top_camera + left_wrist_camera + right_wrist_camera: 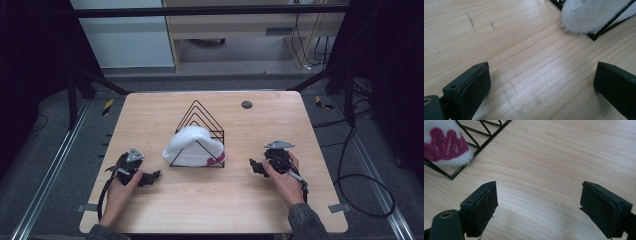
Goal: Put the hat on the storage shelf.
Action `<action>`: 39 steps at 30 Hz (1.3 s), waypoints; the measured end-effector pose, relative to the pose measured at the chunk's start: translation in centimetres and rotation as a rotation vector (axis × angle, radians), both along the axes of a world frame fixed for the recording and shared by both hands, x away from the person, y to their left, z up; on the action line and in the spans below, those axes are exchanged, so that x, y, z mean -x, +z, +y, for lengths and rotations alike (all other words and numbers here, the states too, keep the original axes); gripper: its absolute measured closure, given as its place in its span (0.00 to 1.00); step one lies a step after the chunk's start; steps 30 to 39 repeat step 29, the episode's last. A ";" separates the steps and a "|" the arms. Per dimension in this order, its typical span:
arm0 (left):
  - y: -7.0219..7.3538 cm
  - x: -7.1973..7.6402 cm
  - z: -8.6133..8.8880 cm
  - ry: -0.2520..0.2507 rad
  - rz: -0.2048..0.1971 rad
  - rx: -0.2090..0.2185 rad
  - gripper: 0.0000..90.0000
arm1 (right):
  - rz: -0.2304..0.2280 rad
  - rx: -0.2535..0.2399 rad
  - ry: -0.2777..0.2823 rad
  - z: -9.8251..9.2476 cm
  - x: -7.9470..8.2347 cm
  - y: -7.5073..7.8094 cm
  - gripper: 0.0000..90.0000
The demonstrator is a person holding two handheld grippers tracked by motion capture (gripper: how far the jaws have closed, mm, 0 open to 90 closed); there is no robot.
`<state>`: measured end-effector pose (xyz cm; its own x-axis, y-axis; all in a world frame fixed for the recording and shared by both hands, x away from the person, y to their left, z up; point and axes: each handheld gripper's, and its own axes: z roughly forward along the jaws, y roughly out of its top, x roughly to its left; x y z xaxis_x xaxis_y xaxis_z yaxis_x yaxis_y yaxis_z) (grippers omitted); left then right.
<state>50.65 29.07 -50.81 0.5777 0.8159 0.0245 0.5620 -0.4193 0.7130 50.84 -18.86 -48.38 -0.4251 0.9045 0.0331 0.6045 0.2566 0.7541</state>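
Note:
A white fluffy hat [192,146] with a magenta patch at its lower right lies draped in a black wire rack [200,120] of triangular dividers at the table's middle. My left gripper [156,175] rests on the table to the rack's lower left, open, its jaws wide apart over bare wood. My right gripper [253,165] rests to the rack's right, also open with nothing between the jaws. The left gripper view shows the hat's edge [589,17] and a rack corner [594,37] ahead. The right gripper view shows the magenta patch [444,146] and the rack's base [474,153].
The wooden table [215,200] has a small dark round disc [246,104] near its far edge. Black cables [365,190] lie on the grey floor to the right. Metal frame bars stand on both sides of the table.

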 end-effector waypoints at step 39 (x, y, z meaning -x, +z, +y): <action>0.0 0.1 0.0 -0.008 0.001 -0.003 0.00 | -0.002 0.040 -0.100 0.9 0.1 -2.8 0.14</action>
